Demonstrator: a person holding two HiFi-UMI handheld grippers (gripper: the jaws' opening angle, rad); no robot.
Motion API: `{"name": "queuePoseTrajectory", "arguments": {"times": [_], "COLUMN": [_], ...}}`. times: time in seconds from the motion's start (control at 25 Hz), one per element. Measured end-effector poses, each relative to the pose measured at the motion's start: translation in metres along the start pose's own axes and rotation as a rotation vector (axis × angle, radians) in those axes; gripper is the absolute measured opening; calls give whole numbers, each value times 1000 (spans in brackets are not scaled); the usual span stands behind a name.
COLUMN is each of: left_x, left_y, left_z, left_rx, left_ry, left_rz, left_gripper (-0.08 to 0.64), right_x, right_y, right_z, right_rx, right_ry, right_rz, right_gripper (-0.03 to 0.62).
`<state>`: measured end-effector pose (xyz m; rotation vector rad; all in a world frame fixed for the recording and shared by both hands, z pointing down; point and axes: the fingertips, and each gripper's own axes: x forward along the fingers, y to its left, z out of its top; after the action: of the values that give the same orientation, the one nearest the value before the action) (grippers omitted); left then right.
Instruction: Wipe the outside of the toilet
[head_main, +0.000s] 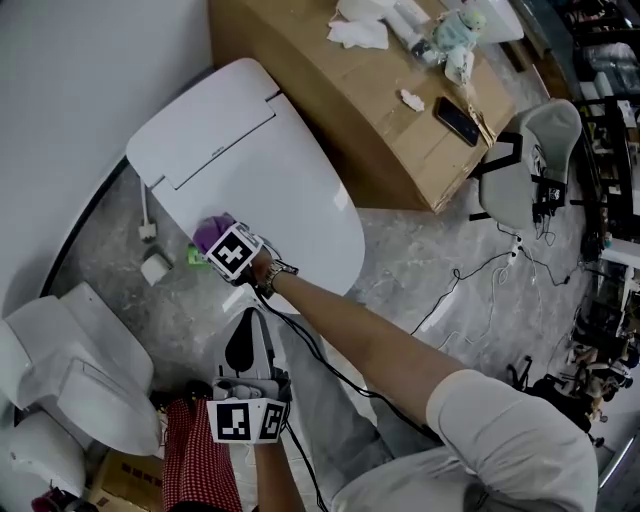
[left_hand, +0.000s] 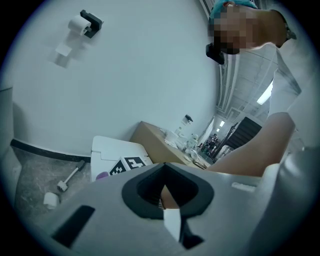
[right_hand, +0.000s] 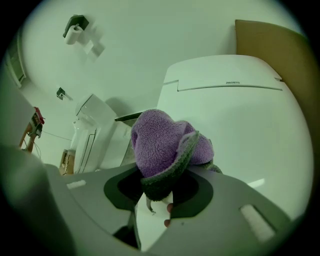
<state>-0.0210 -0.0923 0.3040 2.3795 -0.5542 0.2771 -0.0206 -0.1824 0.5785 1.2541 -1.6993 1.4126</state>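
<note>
Mid-wipe, our right gripper (head_main: 228, 250) clamped the cloth (head_main: 211, 232) at the toilet (head_main: 290, 190) lid's left edge. Our left gripper (head_main: 243, 342) hung near, jaws together, empty. Next, we judged, came a firm sweep along that side.

right gripper (right_hand: 160, 196): jaws clamped on purple cloth, grey body fills bottom of view
purple cloth (right_hand: 162, 142): fluffy, bunched, grey-green edge, sticks up out of the jaws
toilet (right_hand: 240, 110): white, lid closed, just behind cloth; contact can't be told
wall (right_hand: 150, 35): plain white
paper roll (right_hand: 76, 29): 1, on dark holder, upper left
second toilet (right_hand: 87, 132): white, left, by wall
brown panel (right_hand: 272, 42): upper right, beside toilet
</note>
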Motion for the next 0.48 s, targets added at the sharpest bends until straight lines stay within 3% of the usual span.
{"name": "queuePoseTrajectory", "arguments": {"times": [0.48], "left_x": [5], "left_y": [-22], "left_z": [-15], "left_rx": [21], "left_ry": [9], "left_rz": [3], "left_gripper": [6], "right_x": [-9], "right_y": [3], "right_z": [-40], "right_rx": [-29], "right_ry": [25], "right_rz": [39], "right_gripper": [127]}}
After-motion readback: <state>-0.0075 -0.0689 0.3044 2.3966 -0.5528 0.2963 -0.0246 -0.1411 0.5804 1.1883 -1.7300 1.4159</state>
